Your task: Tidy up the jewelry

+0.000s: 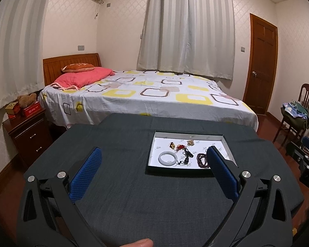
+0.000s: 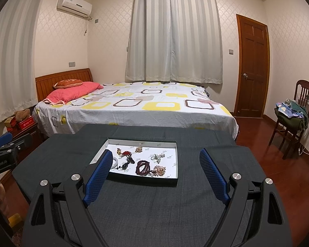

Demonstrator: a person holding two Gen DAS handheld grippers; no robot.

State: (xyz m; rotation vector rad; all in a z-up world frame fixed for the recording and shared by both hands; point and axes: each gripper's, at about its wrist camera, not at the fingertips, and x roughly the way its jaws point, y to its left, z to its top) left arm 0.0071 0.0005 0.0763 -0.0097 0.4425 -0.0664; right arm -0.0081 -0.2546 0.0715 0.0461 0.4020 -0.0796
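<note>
On the far half of a table covered in dark grey cloth [image 2: 146, 205] sits a shallow black tray with a white printed lining [image 2: 171, 158], and all the jewelry lies inside it. Nearest its front edge are a coil of dark red beads [image 2: 142, 167] and, touching it on the right, a heap of pale pink beads [image 2: 159, 170]. A white bangle [image 1: 168, 158] lies at the front left, whole in the left wrist view but half hidden behind a blue pad in the right wrist view. Beside it a black cord with dark pendants [image 1: 186, 156] trails toward the tray's front. Farther back are small pieces too tiny to name surely: a red and gold trinket [image 2: 124, 153], a tan charm [image 2: 139, 149], and a silvery cluster [image 2: 157, 157], which the left wrist view hides behind its right finger. The left gripper [image 1: 154, 158] hangs above the cloth short of the tray, jaws wide apart and empty; a fingertip [image 1: 140, 242] shows at the bottom edge, cut off. The right gripper [image 2: 155, 158] likewise hangs over the cloth with jaws spread and nothing between them. Beyond the table stands a bed with a patterned sheet [image 2: 134, 107], a pink pillow [image 2: 72, 92], curtains [image 2: 173, 30], a wooden door [image 2: 252, 65], and a chair piled with clothes [image 2: 292, 113].
</note>
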